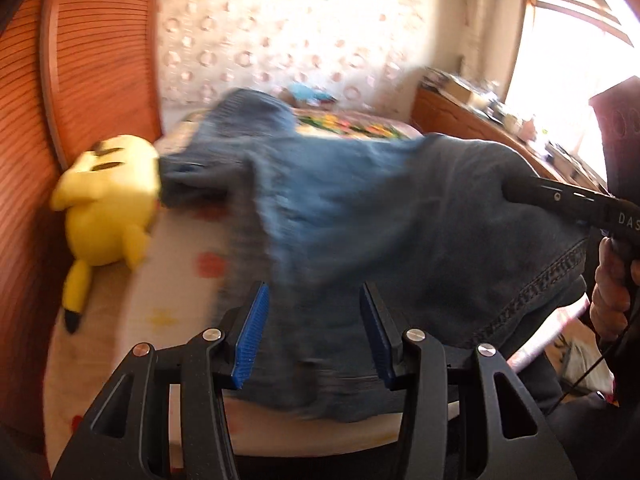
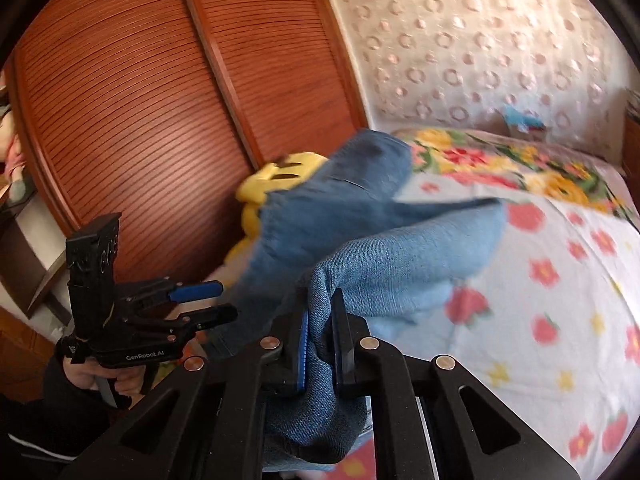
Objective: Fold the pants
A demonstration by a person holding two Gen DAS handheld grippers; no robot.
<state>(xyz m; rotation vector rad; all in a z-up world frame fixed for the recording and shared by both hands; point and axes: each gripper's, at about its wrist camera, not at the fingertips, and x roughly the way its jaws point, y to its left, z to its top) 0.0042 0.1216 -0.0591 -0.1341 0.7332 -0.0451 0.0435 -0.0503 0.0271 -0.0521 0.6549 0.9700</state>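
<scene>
jeans: blue denim, bunched up and lifted off the bed, draped between both grippers, pretty blurry in both views
right gripper: blue pads pressed tight on a fold of the jeans, denim squeezed between and hanging out below
left gripper: pads spread about halfway, denim lying between them but not pinched as far as visible
left gripper, right wrist view: left of the jeans, fingers apart, gloved-looking hand on the handle
right gripper, left wrist view: fingertips buried in the cloth at the jeans' right edge, seam stitching hanging just below
bed: under the jeans, white sheet with red flowers, brighter floral blanket further back
Pikachu plush: yellow, on the bed just left of the jeans, touching the denim edge
wardrobe: reddish slatted doors, behind the plush
</scene>
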